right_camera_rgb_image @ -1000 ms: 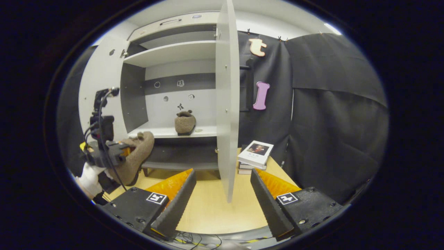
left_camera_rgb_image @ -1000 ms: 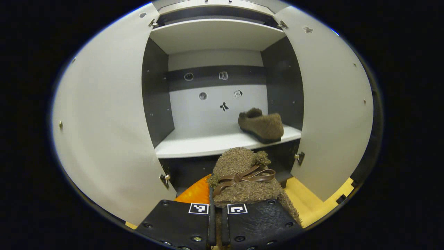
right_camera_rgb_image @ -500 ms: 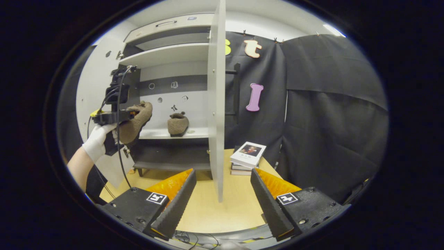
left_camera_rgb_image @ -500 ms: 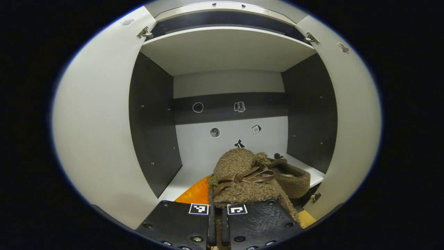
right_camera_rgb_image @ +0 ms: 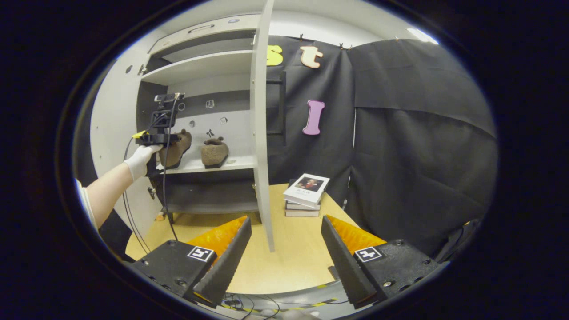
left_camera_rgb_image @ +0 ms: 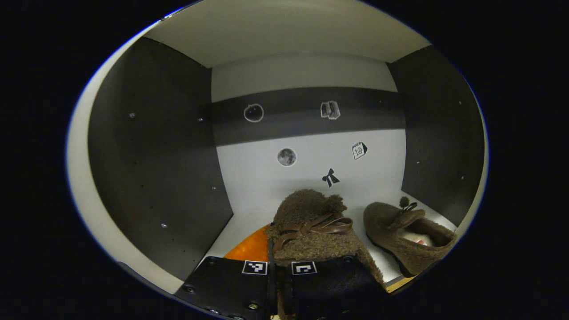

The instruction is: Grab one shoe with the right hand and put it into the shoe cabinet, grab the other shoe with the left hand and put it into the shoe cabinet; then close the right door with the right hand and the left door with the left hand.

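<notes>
1. The left gripper (left_camera_rgb_image: 276,284), fingers clamping the second shoe (left_camera_rgb_image: 311,231), is holding it inside the cabinet (left_camera_rgb_image: 155,155), above the shelf (left_camera_rgb_image: 249,209)
2. The first shoe (left_camera_rgb_image: 406,240) is sitting on the shelf at 3 o'clock of it
3. Next: lowering it and letting go
4. The right gripper (right_camera_rgb_image: 284,253) is hanging wide open and empty over the bench (right_camera_rgb_image: 284,262), near the right door (right_camera_rgb_image: 260,133)

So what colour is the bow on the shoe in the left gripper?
Dark brown, on the fuzzy olive-brown shoe; the bow shows best in the left gripper view.

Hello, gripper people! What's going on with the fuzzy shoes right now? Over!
Left gripper shut on second shoe, inside cabinet. First shoe on shelf. Right gripper open, empty. Nothing blocking.
</notes>
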Tool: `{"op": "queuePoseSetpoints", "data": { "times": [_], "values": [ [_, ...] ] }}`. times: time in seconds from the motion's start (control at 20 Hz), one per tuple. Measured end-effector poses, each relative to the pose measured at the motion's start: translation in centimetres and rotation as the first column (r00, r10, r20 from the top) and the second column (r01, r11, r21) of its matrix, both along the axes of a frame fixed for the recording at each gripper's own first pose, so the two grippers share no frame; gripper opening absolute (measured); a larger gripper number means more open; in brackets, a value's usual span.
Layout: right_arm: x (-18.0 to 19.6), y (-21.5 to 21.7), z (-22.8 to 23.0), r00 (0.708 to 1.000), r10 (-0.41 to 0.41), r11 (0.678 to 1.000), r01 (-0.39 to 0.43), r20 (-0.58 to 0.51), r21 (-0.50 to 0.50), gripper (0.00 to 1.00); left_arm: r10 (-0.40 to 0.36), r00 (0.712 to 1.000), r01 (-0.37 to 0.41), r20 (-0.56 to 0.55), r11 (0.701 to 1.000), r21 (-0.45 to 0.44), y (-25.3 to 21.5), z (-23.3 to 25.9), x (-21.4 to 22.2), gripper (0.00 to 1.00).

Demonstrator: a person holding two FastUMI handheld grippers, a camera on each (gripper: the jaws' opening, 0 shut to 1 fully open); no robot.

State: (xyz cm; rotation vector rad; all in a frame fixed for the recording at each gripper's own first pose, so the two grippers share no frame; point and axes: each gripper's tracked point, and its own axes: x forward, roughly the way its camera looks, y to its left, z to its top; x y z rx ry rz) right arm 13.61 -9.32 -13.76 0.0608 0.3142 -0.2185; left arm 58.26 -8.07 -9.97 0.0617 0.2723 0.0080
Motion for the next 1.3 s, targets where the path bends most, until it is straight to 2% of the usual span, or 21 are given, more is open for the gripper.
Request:
{"op": "queuePoseSetpoints", "data": {
  "times": [0.15, 0.3, 0.55, 0.6, 0.65, 0.7, 0.9, 0.95, 1.3],
  "values": [
    [-0.3, -0.4, 0.2, 1.0, -0.015, 1.0, 0.015, 0.0, -0.002, 1.0, -0.012, 0.996, 0.013, -0.089, 1.0, 0.01, -0.4, -2.6, 1.6, 0.06],
    [-0.4, -0.4, 0.0, 1.0, -0.022, 1.0, 0.022, -0.004, 0.006, 1.0, -0.005, 0.981, 0.0, -0.192, 1.0, -0.025, -0.3, -5.1, 2.1, 0.06],
    [-0.5, -0.2, -0.6, 1.0, -0.021, 1.0, 0.021, -0.013, 0.022, 1.0, -0.012, 0.97, 0.009, -0.241, 1.0, -0.014, -0.3, -5.2, 1.9, 0.07],
    [-0.6, -0.2, -0.6, 1.0, -0.021, 1.0, 0.021, -0.013, 0.023, 1.0, -0.017, 0.969, 0.013, -0.248, 1.0, -0.015, -0.1, -5.3, 1.8, 0.22],
    [-0.6, -0.3, -0.8, 1.0, -0.023, 1.0, 0.023, -0.014, 0.019, 1.0, -0.008, 0.968, 0.006, -0.253, 1.0, -0.01, 0.1, -5.1, 1.3, 0.29],
    [-0.6, -0.5, -0.9, 0.999, -0.027, 1.0, 0.027, -0.019, 0.012, 1.0, -0.017, 0.971, 0.014, -0.239, 1.0, -0.014, 0.1, -4.7, 1.3, 0.26],
    [-0.6, -0.5, -1.0, 0.999, -0.03, 0.999, 0.03, -0.019, 0.015, 1.0, -0.017, 0.984, 0.021, -0.18, 1.0, 0.019, 1.2, -3.0, 0.0, 0.98],
    [-0.5, -0.6, -0.9, 0.999, -0.031, 0.999, 0.031, -0.015, 0.014, 1.0, -0.019, 0.985, 0.021, -0.172, 1.0, 0.013, 1.2, -2.6, -0.7, 0.94],
    [-0.3, 0.3, 0.1, 1.0, -0.018, 1.0, 0.018, 0.017, 0.008, 1.0, -0.097, 0.992, 0.093, -0.077, 0.995, -0.045, 0.0, 0.8, -6.1, 0.96]
  ]
}}
